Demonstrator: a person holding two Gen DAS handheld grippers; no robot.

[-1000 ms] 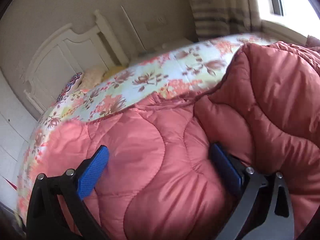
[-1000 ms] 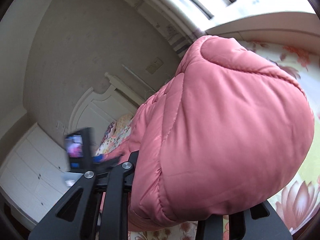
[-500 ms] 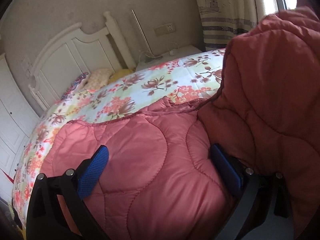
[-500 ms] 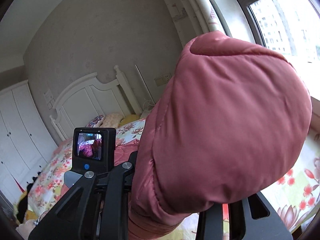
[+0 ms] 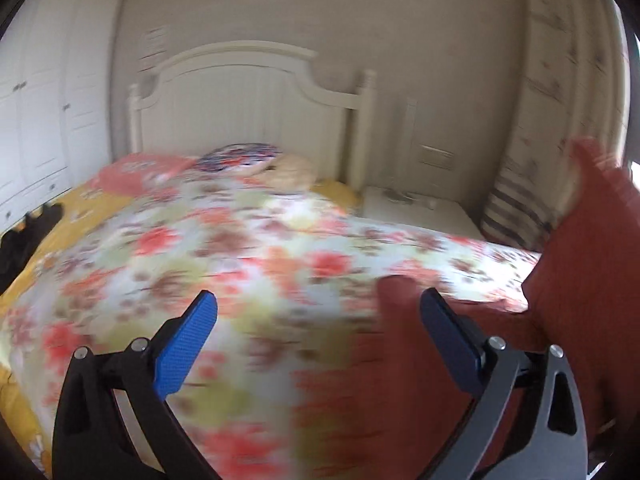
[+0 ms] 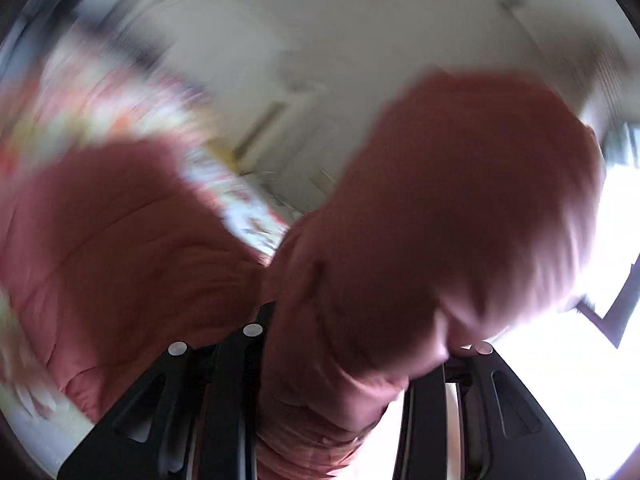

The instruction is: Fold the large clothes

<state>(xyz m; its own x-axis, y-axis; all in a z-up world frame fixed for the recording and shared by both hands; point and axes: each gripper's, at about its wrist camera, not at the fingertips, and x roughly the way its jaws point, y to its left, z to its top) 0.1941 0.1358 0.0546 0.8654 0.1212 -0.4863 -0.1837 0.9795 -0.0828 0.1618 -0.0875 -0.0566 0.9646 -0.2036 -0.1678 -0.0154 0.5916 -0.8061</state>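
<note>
A pink quilted padded coat (image 6: pixel 460 200) is bunched between the fingers of my right gripper (image 6: pixel 352 344). Its jaws are opening, though the fabric still fills the gap and hides the pads. More of the coat (image 6: pixel 112 248) spreads to the left over the flowered bed cover (image 6: pixel 248 208). In the left wrist view my left gripper (image 5: pixel 318 300) stands wide open above the flowered bed cover (image 5: pixel 240 248), with nothing pressed between its blue pads. The coat (image 5: pixel 592 280) rises at the right edge, just past the right-hand finger. Both views are blurred.
A white headboard (image 5: pixel 240 96) and pillows (image 5: pixel 240 158) are at the far end of the bed. A white wardrobe (image 5: pixel 48 100) stands left, a nightstand (image 5: pixel 416 208) and striped curtain (image 5: pixel 516 208) right. Something dark (image 5: pixel 24 236) lies on the bed's left edge. A bright window (image 6: pixel 616 220) is at right.
My left gripper has swung left and up off the coat and now hangs over the flowered cover. My right gripper has rolled and moved, with the coat still bunched in it.
</note>
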